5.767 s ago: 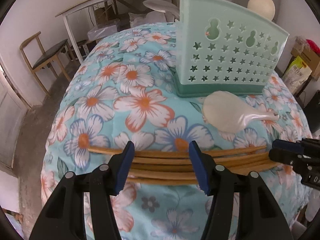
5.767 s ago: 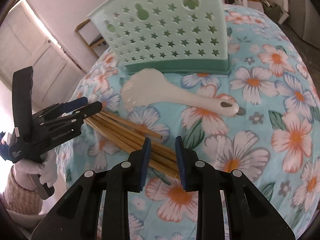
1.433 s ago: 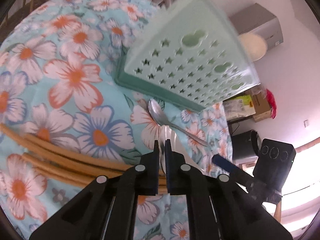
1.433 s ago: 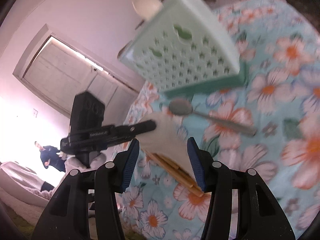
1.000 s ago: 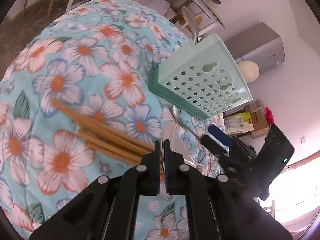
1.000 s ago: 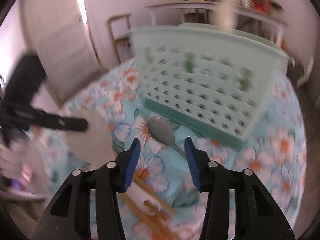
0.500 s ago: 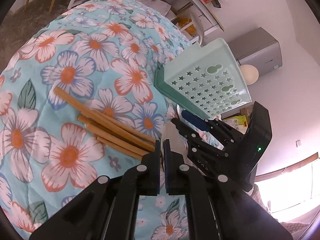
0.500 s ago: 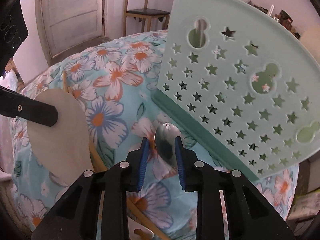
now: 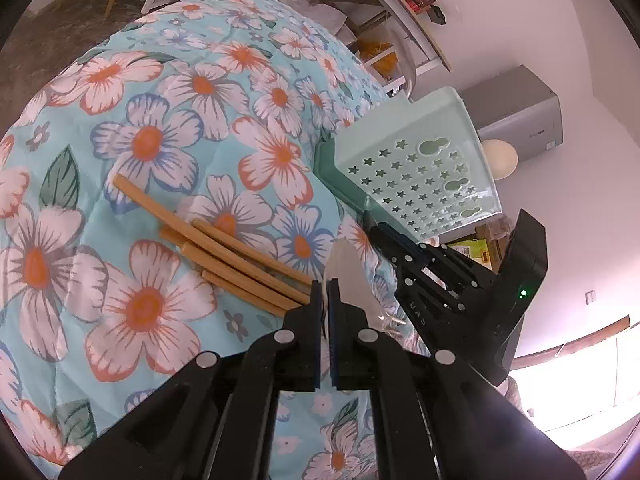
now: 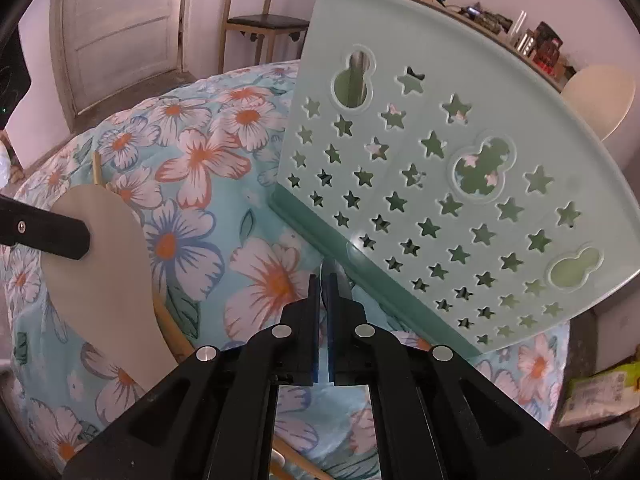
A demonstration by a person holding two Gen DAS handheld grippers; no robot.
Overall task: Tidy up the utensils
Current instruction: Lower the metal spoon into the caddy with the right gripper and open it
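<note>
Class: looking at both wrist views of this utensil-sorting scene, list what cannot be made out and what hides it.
- Metal spoon: right wrist view, nearly all behind the right tool.
- White flat rice paddle: left wrist view, handle behind the left tool.
- Mint star-punched plastic holder: contents hidden by its wall, both views.

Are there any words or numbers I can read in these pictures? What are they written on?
Nothing reads whole.
"UA": pale letters on the side of the right gripper, seen from the left wrist; only a guess, the rest cannot be read.
Print on the yellow-green packet: too blurred to read.
Small label on the grey appliance: too small to read.
</note>
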